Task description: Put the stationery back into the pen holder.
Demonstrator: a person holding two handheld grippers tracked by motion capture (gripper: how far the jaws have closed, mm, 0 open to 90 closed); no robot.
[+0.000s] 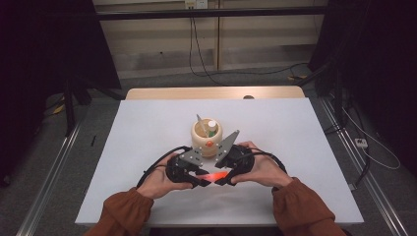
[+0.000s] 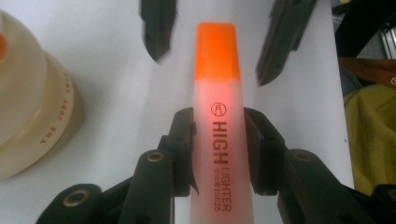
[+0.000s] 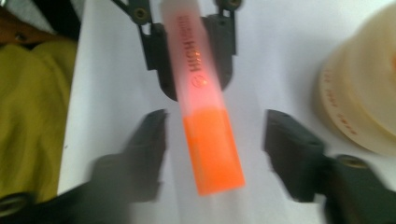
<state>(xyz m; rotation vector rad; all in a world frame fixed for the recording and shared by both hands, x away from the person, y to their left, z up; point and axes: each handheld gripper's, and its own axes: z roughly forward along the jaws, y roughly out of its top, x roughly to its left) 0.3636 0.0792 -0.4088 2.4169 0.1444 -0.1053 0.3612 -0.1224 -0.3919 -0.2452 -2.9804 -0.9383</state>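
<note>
An orange highlighter (image 2: 218,154) with a pale barrel and an orange cap (image 3: 212,154) hangs level just above the white table (image 1: 147,147), between both hands. My left gripper (image 2: 218,135) is shut on its barrel, the pads pressing on both sides of the printed lettering. My right gripper (image 3: 215,140) faces it with its jaws spread on either side of the cap, clear gaps showing at both pads. In the high view the left gripper (image 1: 202,180) and the right gripper (image 1: 222,180) meet at the highlighter (image 1: 212,176).
A cream round pen pot (image 1: 206,140) stands just beyond the grippers and holds a white-capped pen and other items; the pot (image 2: 28,102) is close beside the highlighter. Yellow cloth (image 2: 373,135) lies past the table's near edge. Cables run over the floor behind.
</note>
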